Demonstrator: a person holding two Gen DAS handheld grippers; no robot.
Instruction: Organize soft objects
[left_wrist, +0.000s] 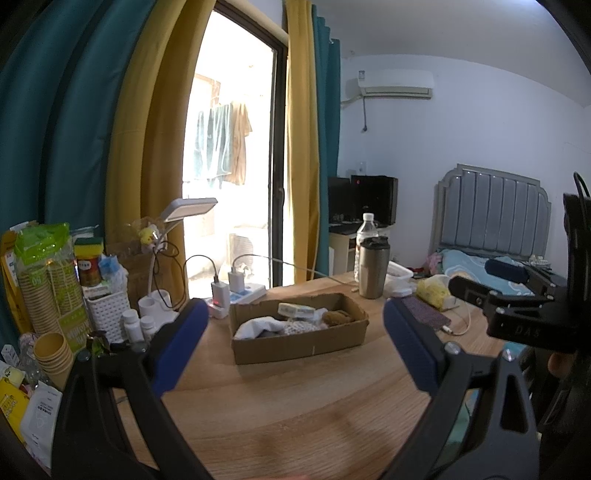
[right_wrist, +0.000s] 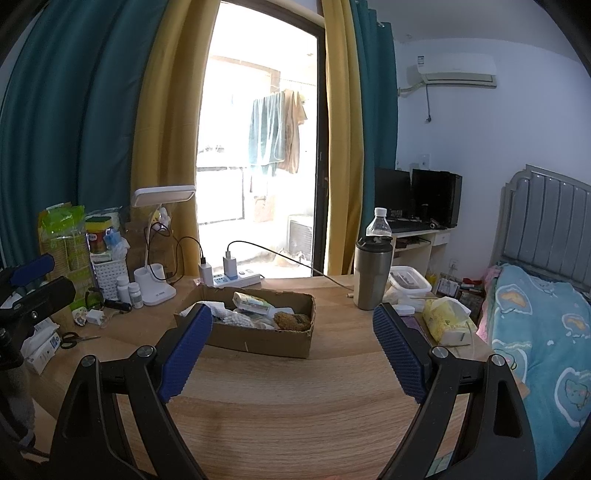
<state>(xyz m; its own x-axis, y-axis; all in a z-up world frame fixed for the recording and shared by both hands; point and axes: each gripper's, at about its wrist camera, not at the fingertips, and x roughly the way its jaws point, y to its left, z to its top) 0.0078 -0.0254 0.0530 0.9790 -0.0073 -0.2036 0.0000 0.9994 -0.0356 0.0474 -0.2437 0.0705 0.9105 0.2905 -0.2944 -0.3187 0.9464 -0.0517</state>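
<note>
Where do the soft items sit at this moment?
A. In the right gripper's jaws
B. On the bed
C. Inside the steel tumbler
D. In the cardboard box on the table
D: the white cloth and brown sponge lie inside the box, and both grippers, left and right, are open and hold nothing.

The right gripper (right_wrist: 291, 347), jaws wide and empty, hangs over the table (right_wrist: 295, 413) before the cardboard box (right_wrist: 258, 341)

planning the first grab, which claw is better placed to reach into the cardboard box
Left, narrowly. The cardboard box sits centred between the open left claw. The open right claw sees it off to its left. Neither holds anything.
</note>
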